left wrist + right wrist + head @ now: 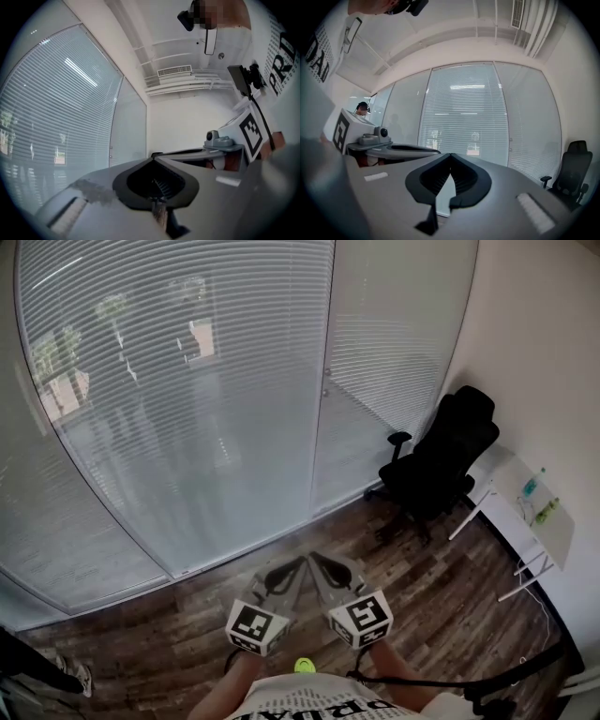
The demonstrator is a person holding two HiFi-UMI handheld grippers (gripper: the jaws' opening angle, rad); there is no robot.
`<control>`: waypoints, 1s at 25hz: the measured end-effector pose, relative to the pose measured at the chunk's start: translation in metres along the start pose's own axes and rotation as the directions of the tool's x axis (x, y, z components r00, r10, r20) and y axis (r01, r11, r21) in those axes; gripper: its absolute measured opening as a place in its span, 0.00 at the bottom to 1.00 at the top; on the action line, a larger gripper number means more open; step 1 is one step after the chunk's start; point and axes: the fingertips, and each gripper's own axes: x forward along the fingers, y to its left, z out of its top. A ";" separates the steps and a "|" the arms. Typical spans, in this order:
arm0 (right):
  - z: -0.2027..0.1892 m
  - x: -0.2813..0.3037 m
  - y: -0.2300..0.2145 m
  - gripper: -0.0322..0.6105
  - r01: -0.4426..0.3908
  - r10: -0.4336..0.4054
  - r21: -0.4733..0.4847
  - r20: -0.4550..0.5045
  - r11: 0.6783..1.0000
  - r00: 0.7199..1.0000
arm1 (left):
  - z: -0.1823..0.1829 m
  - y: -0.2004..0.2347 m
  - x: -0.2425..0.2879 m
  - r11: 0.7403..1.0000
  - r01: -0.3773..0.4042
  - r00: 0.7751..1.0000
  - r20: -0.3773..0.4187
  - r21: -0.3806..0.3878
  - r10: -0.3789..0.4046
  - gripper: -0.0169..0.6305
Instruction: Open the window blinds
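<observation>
White slatted window blinds [178,381] hang behind tall glass panels, slats turned nearly flat shut; a second panel [394,334] stands to the right. Small knobs [326,371] sit on the frame between the panels. Both grippers are held low and side by side, pointing level at the glass, well short of it. My left gripper [296,563] [153,158] is shut with nothing in it. My right gripper [315,559] [450,154] is shut and empty too. The blinds [464,112] fill the right gripper view, and the blinds [51,117] take the left half of the left gripper view.
A black office chair [441,465] stands at the right near the glass corner. Beside it is a white desk [553,526] with bottles [532,487]. The floor [187,624] is wood plank. A black cable [487,681] trails at lower right. Someone's shoes [75,673] show at lower left.
</observation>
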 end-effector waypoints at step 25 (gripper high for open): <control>-0.010 0.051 -0.092 0.06 -0.009 0.010 0.027 -0.011 1.000 1.000 | -0.013 0.045 0.096 0.999 -0.027 1.000 -0.004 -0.032 0.027 0.01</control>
